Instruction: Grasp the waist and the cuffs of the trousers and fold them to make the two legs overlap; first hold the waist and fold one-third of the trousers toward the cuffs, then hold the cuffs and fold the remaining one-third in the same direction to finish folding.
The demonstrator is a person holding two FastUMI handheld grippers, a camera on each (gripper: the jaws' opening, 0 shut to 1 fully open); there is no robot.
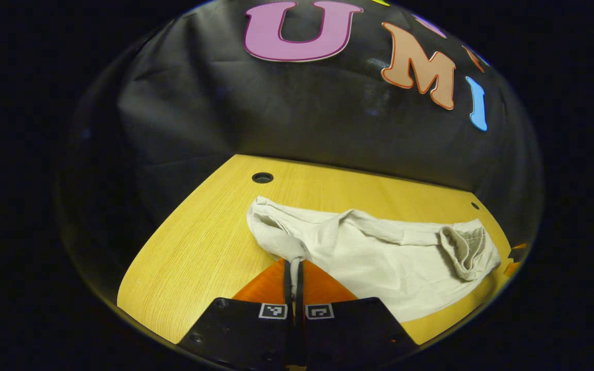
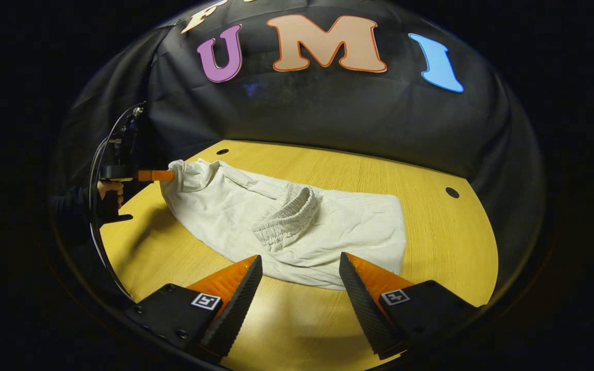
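Cream trousers (image 1: 379, 257) lie across the yellow table (image 1: 199, 247). Their elastic waistband (image 1: 464, 247) is folded back onto the cloth at the right. My left gripper (image 1: 294, 264) is shut on a bunched end of the trousers just above the table. In the right gripper view the trousers (image 2: 348, 226) spread from left to centre, with the waistband (image 2: 289, 211) lying on their middle. My right gripper (image 2: 300, 256) stands open at the trousers' near edge, touching nothing. Far left, the left gripper (image 2: 165, 175) pinches the lifted cloth end, held by a hand (image 2: 107, 188).
The table has small round holes (image 1: 262, 178) (image 2: 451, 192) near its far edge. Black cloth walls rise right behind the table (image 2: 431, 268). A cable (image 2: 102, 149) loops up from the left gripper's handle. Bare wood lies right of the trousers and in front of them.
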